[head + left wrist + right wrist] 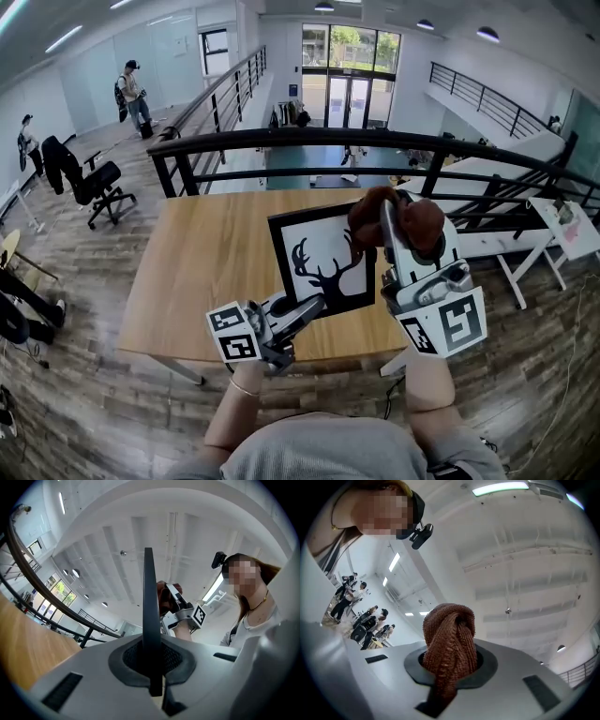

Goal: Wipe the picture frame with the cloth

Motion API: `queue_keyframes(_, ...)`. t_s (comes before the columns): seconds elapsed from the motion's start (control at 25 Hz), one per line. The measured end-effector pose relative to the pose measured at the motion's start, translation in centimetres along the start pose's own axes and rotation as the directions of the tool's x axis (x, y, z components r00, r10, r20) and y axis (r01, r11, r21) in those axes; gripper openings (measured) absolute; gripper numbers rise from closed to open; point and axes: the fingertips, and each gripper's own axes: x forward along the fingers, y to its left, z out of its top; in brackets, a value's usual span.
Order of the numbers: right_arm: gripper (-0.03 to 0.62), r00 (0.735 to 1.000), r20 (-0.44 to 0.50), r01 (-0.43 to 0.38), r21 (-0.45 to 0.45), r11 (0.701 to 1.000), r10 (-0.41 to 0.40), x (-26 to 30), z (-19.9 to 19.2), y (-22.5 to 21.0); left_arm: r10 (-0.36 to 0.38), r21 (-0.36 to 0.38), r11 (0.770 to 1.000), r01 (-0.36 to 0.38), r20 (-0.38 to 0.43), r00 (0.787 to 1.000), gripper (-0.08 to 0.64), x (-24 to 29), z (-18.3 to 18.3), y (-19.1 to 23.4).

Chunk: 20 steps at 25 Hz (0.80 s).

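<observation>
The picture frame (323, 258) has a black border and a black deer silhouette on white. It is held tilted up above the wooden table (202, 272). My left gripper (314, 307) is shut on its lower left corner. In the left gripper view the frame (148, 597) shows edge-on as a thin dark bar between the jaws. My right gripper (398, 220) is shut on a bunched brown cloth (424, 225) at the frame's upper right corner. The cloth (450, 634) fills the jaws in the right gripper view. Whether it touches the frame I cannot tell.
A black railing (375, 141) runs behind the table. A white table (562, 225) stands at the right, an office chair (94, 183) at the left. People stand far off at the left.
</observation>
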Motion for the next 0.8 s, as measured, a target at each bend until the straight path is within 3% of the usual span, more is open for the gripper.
queue_keyframes(0.28, 0.046, 0.996, -0.083, 0.019, -0.099, 0.995, -0.027, 1.9, -3.2, 0.4, -0.054, -0.02, 0.998, 0.054, -0.004, 0.999, 0.015, 0.0, 0.2, -0.4)
queue_keyframes(0.4, 0.046, 0.993, -0.115, 0.023, -0.146, 0.989, -0.04, 1.8, -4.3, 0.7, -0.041, -0.014, 0.999, 0.041, -0.021, 0.999, 0.015, -0.1, 0.0, -0.2)
queue_keyframes(0.8, 0.046, 0.988, -0.139, 0.048, -0.137, 0.989, -0.067, -0.4, -5.7, 0.4, -0.057, -0.028, 0.998, 0.057, 0.012, 0.998, 0.015, 0.0, 0.3, -0.7)
